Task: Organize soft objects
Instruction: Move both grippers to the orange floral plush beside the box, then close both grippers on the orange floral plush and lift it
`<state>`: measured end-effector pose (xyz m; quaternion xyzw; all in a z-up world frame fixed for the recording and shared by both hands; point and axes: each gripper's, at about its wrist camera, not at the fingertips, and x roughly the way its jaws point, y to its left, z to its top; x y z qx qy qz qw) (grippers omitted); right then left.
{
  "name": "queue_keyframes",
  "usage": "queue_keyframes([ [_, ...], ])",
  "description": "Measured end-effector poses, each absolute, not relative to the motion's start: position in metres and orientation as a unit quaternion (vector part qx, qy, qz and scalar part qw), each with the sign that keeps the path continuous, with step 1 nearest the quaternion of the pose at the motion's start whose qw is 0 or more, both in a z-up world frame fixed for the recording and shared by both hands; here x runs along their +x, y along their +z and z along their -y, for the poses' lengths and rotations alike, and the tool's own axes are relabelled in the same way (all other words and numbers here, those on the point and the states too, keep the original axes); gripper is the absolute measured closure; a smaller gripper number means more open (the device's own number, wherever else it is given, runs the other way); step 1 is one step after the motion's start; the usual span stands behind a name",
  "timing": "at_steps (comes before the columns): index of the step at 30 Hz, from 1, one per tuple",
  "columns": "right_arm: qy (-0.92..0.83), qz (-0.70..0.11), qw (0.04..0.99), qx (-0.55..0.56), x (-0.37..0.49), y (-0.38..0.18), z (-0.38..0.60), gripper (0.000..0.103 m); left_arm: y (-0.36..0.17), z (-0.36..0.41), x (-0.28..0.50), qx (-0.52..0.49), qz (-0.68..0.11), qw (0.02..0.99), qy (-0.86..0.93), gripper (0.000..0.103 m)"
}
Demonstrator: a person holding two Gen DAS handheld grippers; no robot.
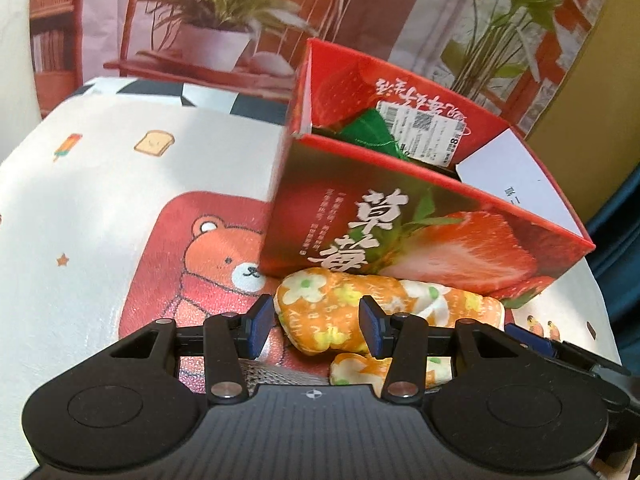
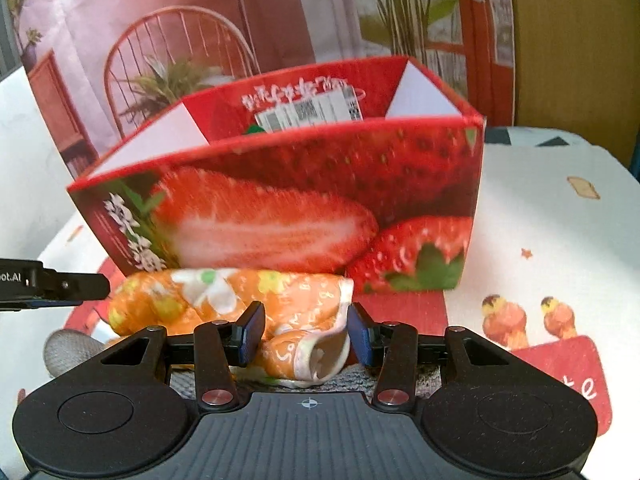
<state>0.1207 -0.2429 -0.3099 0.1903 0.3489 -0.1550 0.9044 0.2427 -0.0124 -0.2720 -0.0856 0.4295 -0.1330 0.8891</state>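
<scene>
strawberry box (image 1: 424, 232): large white characters "草莓" on front wall | shipping label (image 1: 424, 128) inside box: barcode and QR code, print illegible | left gripper (image 2: 56, 280) side: fragment "ot.AI" | tablecloth (image 2: 576, 384): red patch bore letters "te"

I see my right gripper (image 2: 306, 334) with its jaws apart around one end of the rolled orange floral cloth (image 2: 240, 300), pads not clearly pressing it. The cloth lies just before the strawberry box (image 2: 280, 200). My left gripper's tip (image 2: 68, 286) pokes in beside the cloth's far end.
</scene>
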Motion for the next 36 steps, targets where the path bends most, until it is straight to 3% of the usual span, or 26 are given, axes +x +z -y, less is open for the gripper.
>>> queue_keyframes([
  [5,-0.157,-0.357,0.9,0.197,0.124,-0.319,0.248,0.059,-0.284,0.008,0.252,-0.099,-0.446,0.879,-0.134,0.047],
  [17,-0.155,-0.361,0.894,0.218,0.126,-0.33,0.259,0.054,-0.306,0.007,0.27,-0.134,-0.474,0.859,-0.14,0.044],
  [19,-0.154,-0.36,0.893,0.22,0.126,-0.331,0.26,0.053,-0.308,0.008,0.271,-0.139,-0.474,0.858,-0.143,0.046],
  [23,-0.149,-0.362,0.892,0.225,0.129,-0.33,0.262,0.052,-0.305,0.011,0.269,-0.131,-0.467,0.862,-0.146,0.06],
  [27,-0.137,-0.365,0.891,0.234,0.132,-0.328,0.263,0.061,-0.301,0.014,0.265,-0.124,-0.459,0.867,-0.148,0.072],
  [36,-0.127,-0.352,0.901,0.221,0.132,-0.308,0.256,0.083,-0.279,0.016,0.25,-0.105,-0.434,0.882,-0.151,0.078],
])
